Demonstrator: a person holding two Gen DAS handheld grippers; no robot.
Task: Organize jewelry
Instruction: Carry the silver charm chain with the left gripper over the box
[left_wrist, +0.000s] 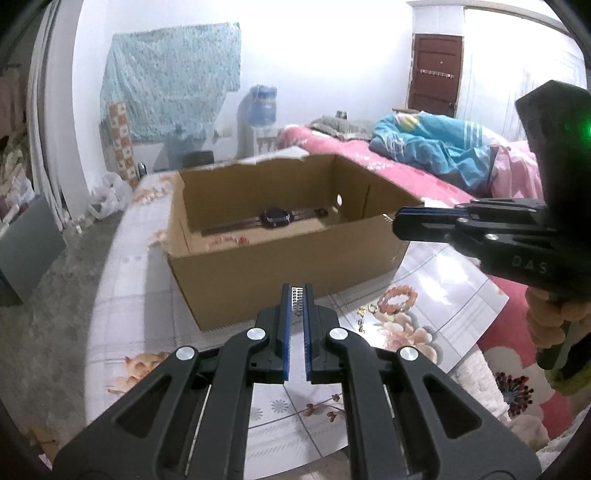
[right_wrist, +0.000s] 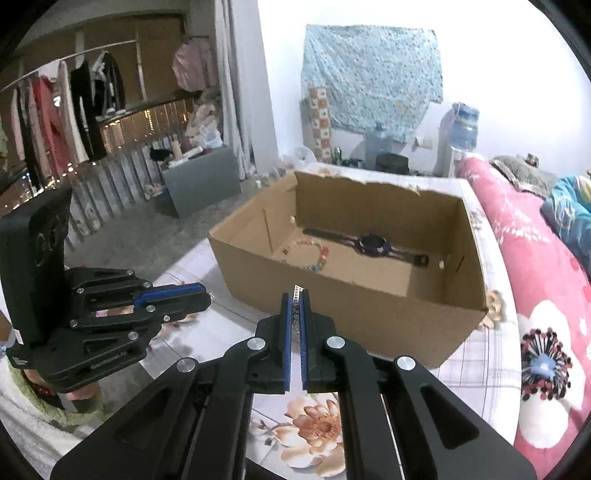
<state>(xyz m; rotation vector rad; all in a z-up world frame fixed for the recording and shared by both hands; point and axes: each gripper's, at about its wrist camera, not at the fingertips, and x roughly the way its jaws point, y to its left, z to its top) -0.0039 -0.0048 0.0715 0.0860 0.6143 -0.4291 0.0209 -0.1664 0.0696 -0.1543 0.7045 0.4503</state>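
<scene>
Chain (right_wrist: 296, 295) clamped in both tools — left (left_wrist: 297, 291), right (right_wrist: 295, 295) — before box (right_wrist: 332, 310)

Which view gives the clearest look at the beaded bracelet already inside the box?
The right wrist view: the beaded bracelet lies in full on the floor of the cardboard box, beside the watch. In the left wrist view the box's near wall hides all but a few beads.

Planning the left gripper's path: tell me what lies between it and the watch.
Left wrist view: the cardboard box's near wall stands between the left gripper and the watch lying inside.
</scene>
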